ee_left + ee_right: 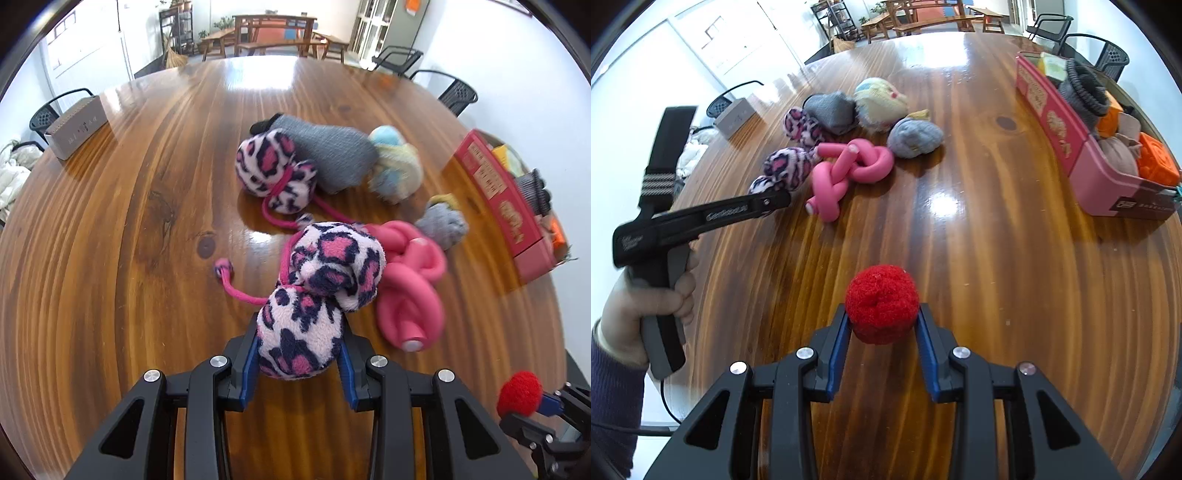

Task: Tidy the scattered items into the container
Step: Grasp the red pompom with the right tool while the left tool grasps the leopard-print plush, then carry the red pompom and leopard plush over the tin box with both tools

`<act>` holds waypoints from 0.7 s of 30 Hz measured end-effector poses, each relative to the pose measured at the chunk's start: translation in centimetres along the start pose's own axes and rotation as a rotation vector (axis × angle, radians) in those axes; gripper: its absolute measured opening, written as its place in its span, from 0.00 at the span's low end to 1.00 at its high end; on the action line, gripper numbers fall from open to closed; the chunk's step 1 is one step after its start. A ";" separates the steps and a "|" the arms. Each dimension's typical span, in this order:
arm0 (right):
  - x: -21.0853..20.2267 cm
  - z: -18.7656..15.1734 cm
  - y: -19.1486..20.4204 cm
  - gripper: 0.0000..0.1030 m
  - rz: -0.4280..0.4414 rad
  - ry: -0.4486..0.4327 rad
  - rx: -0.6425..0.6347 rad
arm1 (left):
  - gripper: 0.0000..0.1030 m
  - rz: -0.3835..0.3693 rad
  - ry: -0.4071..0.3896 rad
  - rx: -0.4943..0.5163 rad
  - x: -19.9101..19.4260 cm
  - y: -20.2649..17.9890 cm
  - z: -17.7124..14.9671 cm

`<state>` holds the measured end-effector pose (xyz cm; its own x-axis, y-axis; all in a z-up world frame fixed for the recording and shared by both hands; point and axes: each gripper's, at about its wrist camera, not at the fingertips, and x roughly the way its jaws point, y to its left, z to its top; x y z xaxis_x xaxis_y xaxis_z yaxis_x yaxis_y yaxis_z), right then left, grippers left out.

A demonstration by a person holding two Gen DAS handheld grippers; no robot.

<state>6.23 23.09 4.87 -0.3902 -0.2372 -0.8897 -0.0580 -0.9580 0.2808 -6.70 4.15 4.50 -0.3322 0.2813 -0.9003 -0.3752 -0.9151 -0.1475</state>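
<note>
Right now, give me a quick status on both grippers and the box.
Left gripper shut on leopard plush toy. Right gripper shut on red pom-pom. Pink box far right, partly filled. Path clear.

White walls (517, 66), glossy wooden table (110, 221); black chairs (458, 92), far benches (273, 44)

The left gripper (301, 354) clamps a pink-and-navy leopard-print plush toy (317, 291) above a glossy wooden table (110, 240). Just beside it lies a knotted pink foam tube (410, 284). Behind, a second leopard plush (275, 171) touches a grey fabric pouch (332, 153). A red cardboard box (498, 199) sits at right.
</note>
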 end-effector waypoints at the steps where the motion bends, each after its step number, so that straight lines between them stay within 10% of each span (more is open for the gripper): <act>1: -0.2 0.1 -0.3 0.37 0.000 -0.005 0.006 | 0.36 -0.002 -0.007 -0.002 -0.5 -0.2 -0.3; 10: -2.8 1.0 -4.0 0.37 0.002 -0.062 0.063 | 0.36 -0.060 -0.065 0.005 -3.9 -1.4 -0.2; 21: -8.7 2.1 -13.4 0.37 -0.040 -0.166 0.172 | 0.36 -0.160 -0.080 0.088 -3.0 -14.3 2.3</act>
<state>8.46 38.37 9.60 -0.5296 -0.1558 -0.8338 -0.2265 -0.9213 0.3160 -2.31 17.06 10.28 -0.3285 0.4464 -0.8324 -0.5021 -0.8290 -0.2465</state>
